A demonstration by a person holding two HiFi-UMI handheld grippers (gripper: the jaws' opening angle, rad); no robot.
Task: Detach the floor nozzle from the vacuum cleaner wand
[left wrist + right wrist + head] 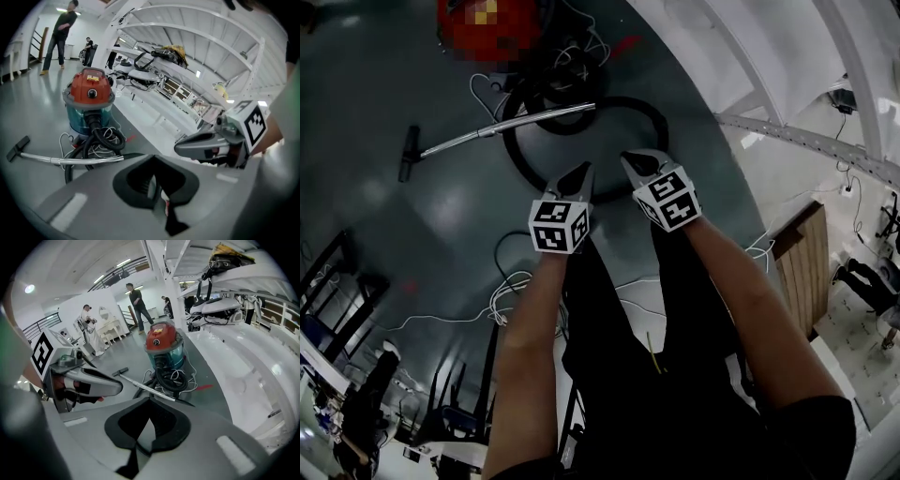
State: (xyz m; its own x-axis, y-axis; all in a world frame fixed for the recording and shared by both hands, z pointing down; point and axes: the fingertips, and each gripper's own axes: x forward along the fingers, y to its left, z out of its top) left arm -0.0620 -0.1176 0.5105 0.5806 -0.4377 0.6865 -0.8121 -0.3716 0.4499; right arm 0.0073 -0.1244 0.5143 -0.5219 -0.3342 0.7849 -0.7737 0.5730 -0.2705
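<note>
We see both grippers held over the grey floor [384,84], touching nothing. Left gripper [580,174]: jaws shut together with nothing between them, and the left gripper view shows the same. Right gripper [639,161]: jaws also shut and empty, and its own view shows the pads meeting. The two sit close side by side, tips angled down toward the far side of the floor. Bare forearms [530,342] run back from them to the near edge.

Floor nozzle [409,154]: black, lying flat on the floor at far left, well apart from both grippers. It sits on the end of the chrome wand [502,127], which runs rightward along the floor. The nozzle looks attached, but the joint is too small for us to read.

Black hose [112,139]: it lies in a wide loop on the floor just beyond the gripper tips and goes up into the vacuum cleaner [89,101]. That one has a red top and a teal body, and it stands upright on the far side.

White cable [508,292] trails on the floor near the person's legs, on the left. More of it is bunched at the vacuum cleaner's base.

Background: people [138,303] stand far off, and white racks [187,56] run along the right.
</note>
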